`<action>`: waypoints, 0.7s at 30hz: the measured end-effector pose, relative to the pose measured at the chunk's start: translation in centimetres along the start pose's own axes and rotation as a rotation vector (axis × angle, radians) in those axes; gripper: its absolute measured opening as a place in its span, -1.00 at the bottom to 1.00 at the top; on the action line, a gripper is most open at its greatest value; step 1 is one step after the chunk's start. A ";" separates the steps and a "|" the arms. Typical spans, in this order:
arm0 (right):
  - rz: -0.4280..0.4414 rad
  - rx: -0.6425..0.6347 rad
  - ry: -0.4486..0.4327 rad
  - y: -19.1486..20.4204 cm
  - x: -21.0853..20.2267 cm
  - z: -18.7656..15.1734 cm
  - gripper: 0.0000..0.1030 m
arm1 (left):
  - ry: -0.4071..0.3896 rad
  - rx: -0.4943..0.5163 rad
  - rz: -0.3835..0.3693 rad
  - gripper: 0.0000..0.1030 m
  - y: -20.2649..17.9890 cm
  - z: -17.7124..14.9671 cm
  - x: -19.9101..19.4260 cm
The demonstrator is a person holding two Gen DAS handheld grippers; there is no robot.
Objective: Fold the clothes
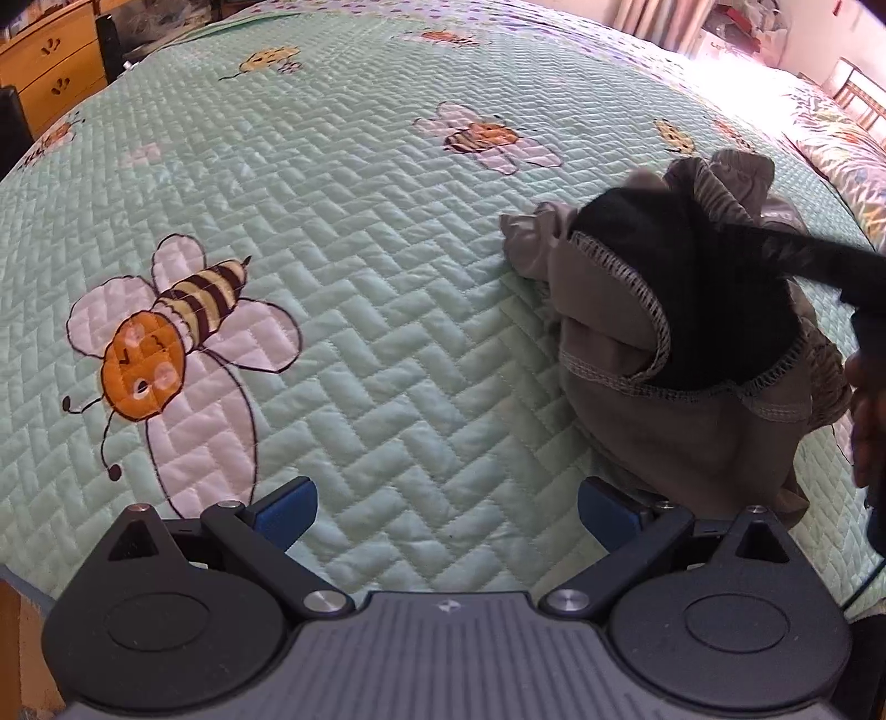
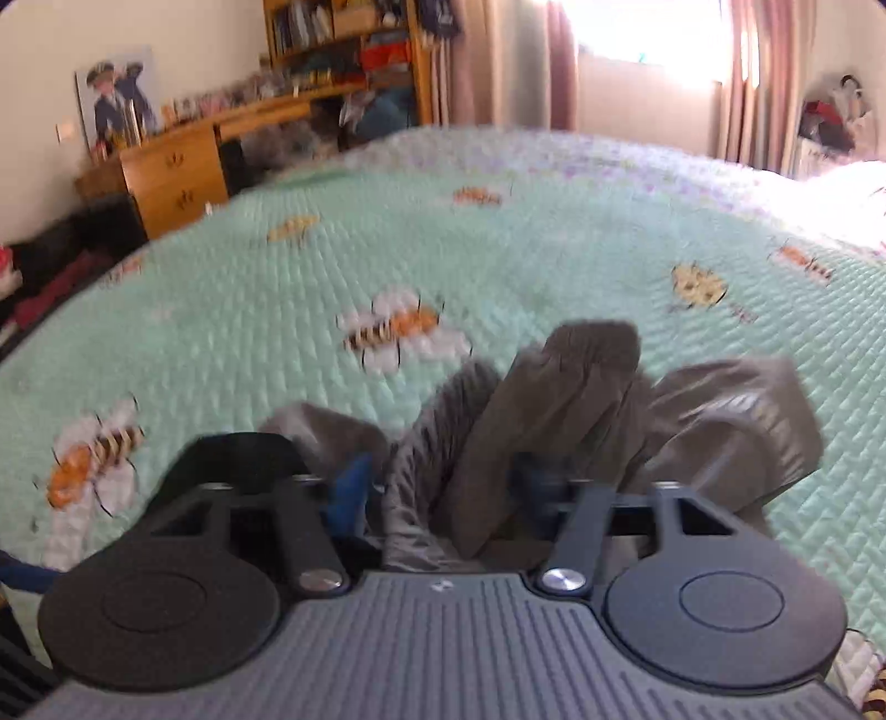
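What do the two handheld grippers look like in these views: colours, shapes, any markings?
Both match. The left gripper has a grey ribbed body with a small pale emblem, two round black discs at its sides, black link arms with silver pivot bolts, and blue finger pads. The right gripper shows the same grey ribbed body, black discs and blue pads.

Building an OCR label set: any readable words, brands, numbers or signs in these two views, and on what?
None readable.
Small pale emblem on the left gripper body: a mark, no legible letters.
Same emblem on the right gripper body: no legible letters.
Poster on the wall: figures only, any lettering too blurred.
Book spines on the shelf: too small and blurred.
Quilt: bee pictures, no words.
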State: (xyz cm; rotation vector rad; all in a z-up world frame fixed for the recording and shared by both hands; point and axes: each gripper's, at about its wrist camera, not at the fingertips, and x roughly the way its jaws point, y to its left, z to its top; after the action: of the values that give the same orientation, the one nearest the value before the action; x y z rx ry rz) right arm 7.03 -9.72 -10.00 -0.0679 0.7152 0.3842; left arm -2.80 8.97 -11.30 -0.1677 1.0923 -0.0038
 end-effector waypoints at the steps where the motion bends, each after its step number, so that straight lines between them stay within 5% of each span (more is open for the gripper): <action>1: -0.012 -0.024 -0.002 0.0 0.0 -0.5 -0.85 | -0.001 -0.005 -0.003 0.95 0.3 0.0 0.0; 5: -0.126 -0.094 -0.101 -1.0 -4.3 -2.3 -0.87 | -0.007 0.005 -0.009 0.95 0.2 0.0 0.2; 10: -0.298 -0.096 -0.348 -6.6 -15.8 -0.2 -0.87 | -0.020 0.095 -0.047 0.95 -3.2 0.2 0.4; 14: -0.404 -0.159 -0.362 -9.5 -18.2 1.0 -0.86 | -0.016 0.180 -0.077 0.95 -7.4 0.5 0.8; 18: -0.332 -0.111 -0.368 -9.2 -17.5 0.7 -0.85 | -0.029 0.230 -0.071 0.95 -10.4 0.4 0.8; 21: -0.137 -0.146 -0.333 -5.9 -16.2 -1.8 -0.84 | -0.024 0.224 -0.056 0.95 -9.9 0.0 0.8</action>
State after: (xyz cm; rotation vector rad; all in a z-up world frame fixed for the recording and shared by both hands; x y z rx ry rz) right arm -3.10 -20.71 -1.18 -0.1852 0.3508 0.3063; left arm -1.69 -0.85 -10.64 0.0033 1.0551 -0.1735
